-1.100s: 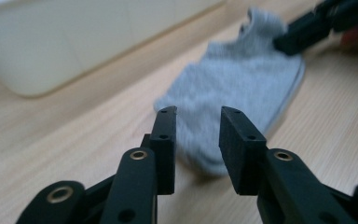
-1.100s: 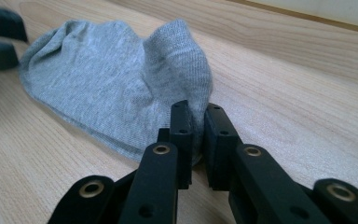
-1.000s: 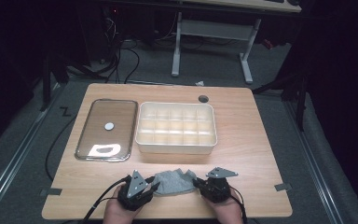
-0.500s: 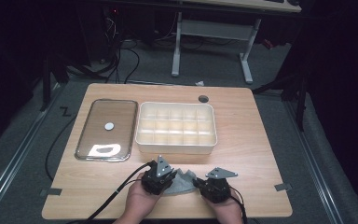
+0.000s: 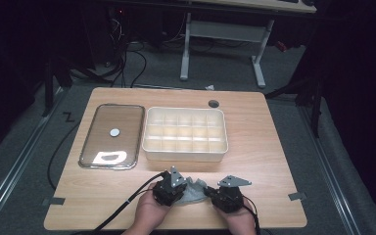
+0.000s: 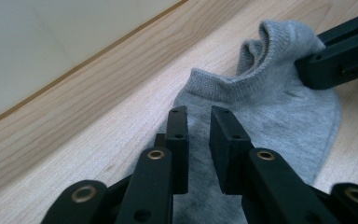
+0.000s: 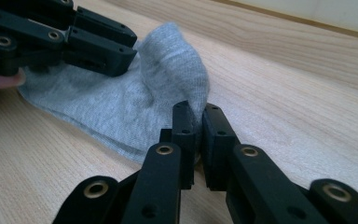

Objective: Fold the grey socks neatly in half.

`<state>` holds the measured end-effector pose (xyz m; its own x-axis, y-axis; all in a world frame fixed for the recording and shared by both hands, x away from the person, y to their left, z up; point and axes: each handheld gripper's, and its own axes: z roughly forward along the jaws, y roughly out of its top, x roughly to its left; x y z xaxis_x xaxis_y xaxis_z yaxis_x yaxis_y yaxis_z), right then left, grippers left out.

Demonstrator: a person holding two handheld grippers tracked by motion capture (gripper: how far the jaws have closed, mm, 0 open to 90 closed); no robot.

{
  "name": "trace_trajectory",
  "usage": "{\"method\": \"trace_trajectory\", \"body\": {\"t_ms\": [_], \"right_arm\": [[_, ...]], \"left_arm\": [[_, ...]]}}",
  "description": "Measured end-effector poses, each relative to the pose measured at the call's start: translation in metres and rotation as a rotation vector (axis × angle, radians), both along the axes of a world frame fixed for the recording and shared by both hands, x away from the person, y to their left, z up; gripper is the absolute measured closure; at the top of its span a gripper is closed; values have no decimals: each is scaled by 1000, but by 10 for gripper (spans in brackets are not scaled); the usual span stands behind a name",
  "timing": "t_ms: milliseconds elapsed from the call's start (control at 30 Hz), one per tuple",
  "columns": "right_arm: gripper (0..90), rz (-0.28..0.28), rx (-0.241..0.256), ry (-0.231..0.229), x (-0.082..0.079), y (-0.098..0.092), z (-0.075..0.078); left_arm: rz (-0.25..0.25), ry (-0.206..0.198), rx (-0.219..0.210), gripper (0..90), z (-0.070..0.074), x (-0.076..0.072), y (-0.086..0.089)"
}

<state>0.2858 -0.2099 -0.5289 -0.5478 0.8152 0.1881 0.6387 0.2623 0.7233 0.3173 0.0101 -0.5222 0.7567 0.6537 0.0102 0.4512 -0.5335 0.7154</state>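
Note:
A grey ankle sock (image 5: pixel 194 192) lies bunched on the wooden table (image 5: pixel 274 161) near its front edge, between my two grippers. My right gripper (image 7: pixel 196 109) is shut on the sock's raised cuff (image 7: pixel 182 65); in the high view it (image 5: pixel 211 192) sits at the sock's right end. My left gripper (image 6: pixel 198 112) hovers low over the flat body of the sock (image 6: pixel 270 102), its jaws a narrow gap apart with nothing pinched between them. The high view puts it (image 5: pixel 181 190) at the sock's left end. The two grippers' jaws point at each other, close together.
A cream box (image 5: pixel 185 154) divided into several compartments stands mid-table, just behind the sock. A clear lid (image 5: pixel 111 147) with a metal rim and a round knob lies to its left. A cable hole (image 5: pixel 214 103) is at the back. Cables trail off the front edge.
The left gripper has moved right, toward the right gripper, and the sock's left end came with it, so the sock is now shorter and bunched. The right gripper has held still.

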Motion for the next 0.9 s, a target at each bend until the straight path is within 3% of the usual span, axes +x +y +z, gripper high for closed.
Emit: {"method": "trace_trajectory", "body": {"t_ms": [300,467,633,767,800,900], "right_arm": [[863,3,68,-42,-6,-4,14],[867,9,74,-91,-10,2,23],[866,2,62,-100,-10,2,24],[865,-18,67,-93,-10,-5,22],[864,-22,71,-94,-10,-6,22],[864,-30,74,-88,-10,-8,22]], "left_arm": [[12,-44,17,761,-2,-3,-8],[23,-67,28,746,-3,-3,-16],[22,-68,27,723,-1,-2,-19],[39,-75,-42,668,10,-4,-2],[54,-87,-64,665,16,-6,11],[73,-90,-86,664,19,-9,26]]}}
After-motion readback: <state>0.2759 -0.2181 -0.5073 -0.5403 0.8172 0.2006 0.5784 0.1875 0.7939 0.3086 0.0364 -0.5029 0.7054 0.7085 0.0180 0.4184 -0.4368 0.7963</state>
